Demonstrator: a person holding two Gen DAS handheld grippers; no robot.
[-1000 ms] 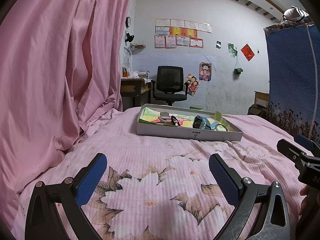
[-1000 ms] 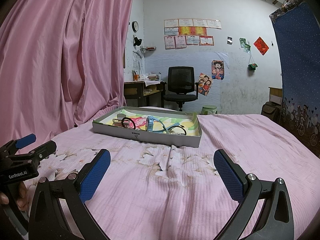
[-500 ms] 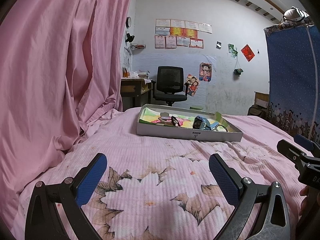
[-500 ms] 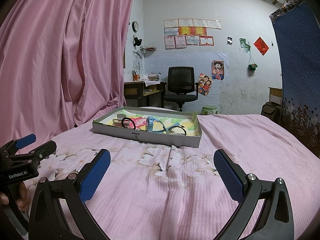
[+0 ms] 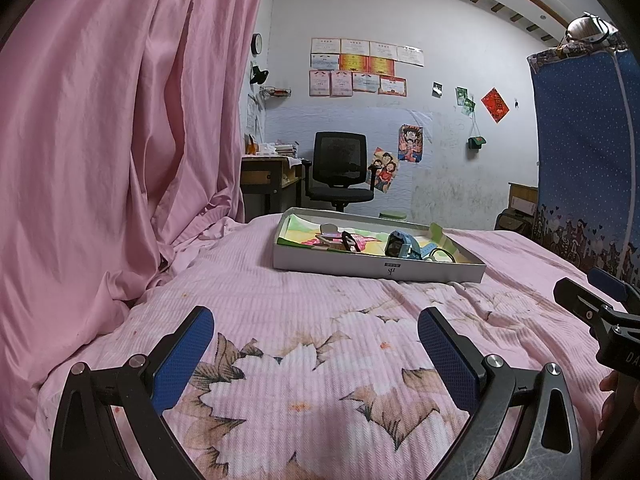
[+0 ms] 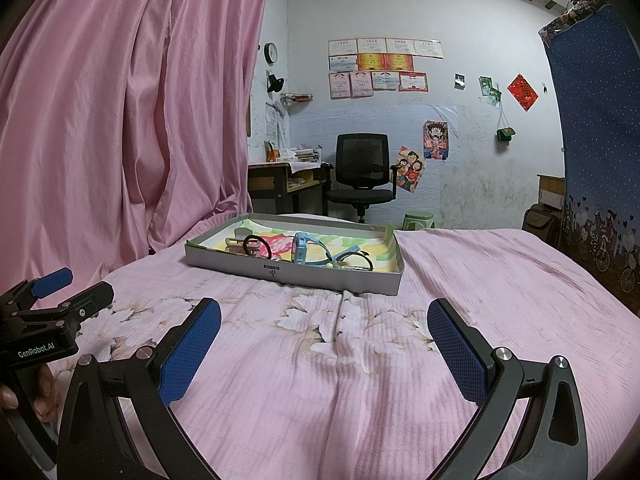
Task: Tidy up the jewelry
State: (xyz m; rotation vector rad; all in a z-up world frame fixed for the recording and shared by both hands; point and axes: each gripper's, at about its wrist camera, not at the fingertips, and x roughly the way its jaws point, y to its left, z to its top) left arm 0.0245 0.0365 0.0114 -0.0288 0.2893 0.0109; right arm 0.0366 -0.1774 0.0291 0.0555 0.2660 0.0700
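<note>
A shallow grey box (image 5: 376, 270) (image 6: 288, 274) sits on the pink floral bed ahead of both grippers. It holds a light blue watch (image 5: 400, 242) (image 6: 306, 246), a black hair ring (image 6: 256, 245) (image 5: 350, 240), a pale hair clip (image 6: 236, 240) and another dark ring (image 6: 358, 262) on colourful paper. My left gripper (image 5: 316, 344) is open and empty, low over the bedspread, well short of the box. My right gripper (image 6: 324, 340) is also open and empty, equally short of it.
A pink curtain (image 5: 100, 160) hangs along the left side of the bed. A blue patterned cloth (image 5: 584, 160) hangs at the right. A black office chair (image 5: 340, 168) and a desk (image 5: 268, 172) stand beyond the bed's far edge.
</note>
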